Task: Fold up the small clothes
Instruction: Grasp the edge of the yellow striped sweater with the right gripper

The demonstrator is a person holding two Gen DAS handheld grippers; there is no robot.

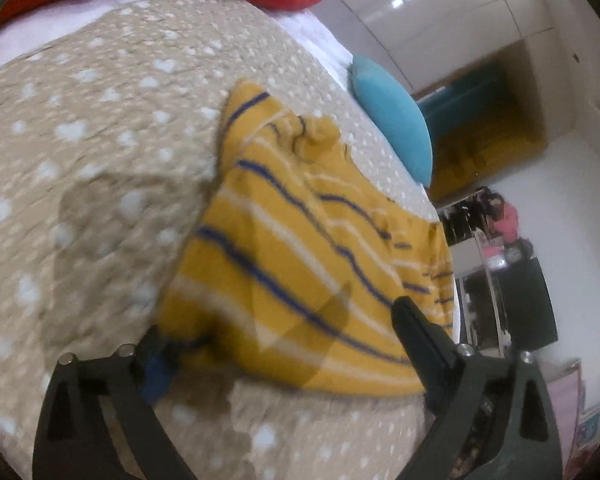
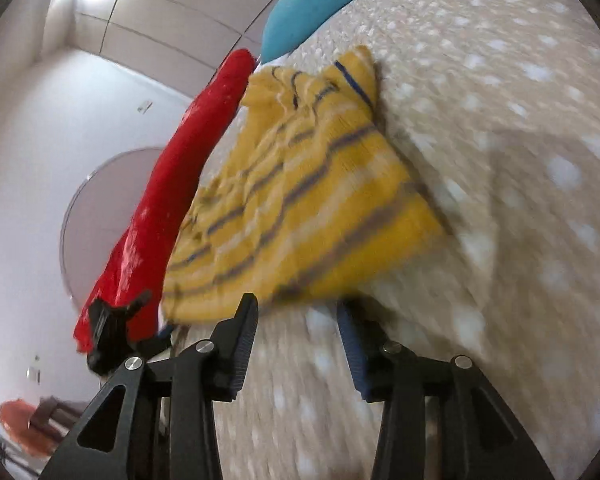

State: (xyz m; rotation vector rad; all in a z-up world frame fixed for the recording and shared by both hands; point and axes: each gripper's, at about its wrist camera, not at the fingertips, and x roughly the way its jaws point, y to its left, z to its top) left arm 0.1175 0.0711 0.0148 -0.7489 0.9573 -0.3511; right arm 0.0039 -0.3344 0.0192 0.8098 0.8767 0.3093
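Striped yellow garment [image 1: 300, 240] lies on my dotted bedspread [image 1: 100, 140], both left hand-held gripper [image 1: 284, 344] and right hand-held gripper [image 2: 300, 320] released, gripping nothing.

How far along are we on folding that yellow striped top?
Done: the yellow striped top lies on the dotted bedspread, apparently folded over at least once; blur hides the layers. In hand: nothing; the left gripper and right gripper stand open just short of its near edge. Left: probably another fold and tidying the bunched far end.
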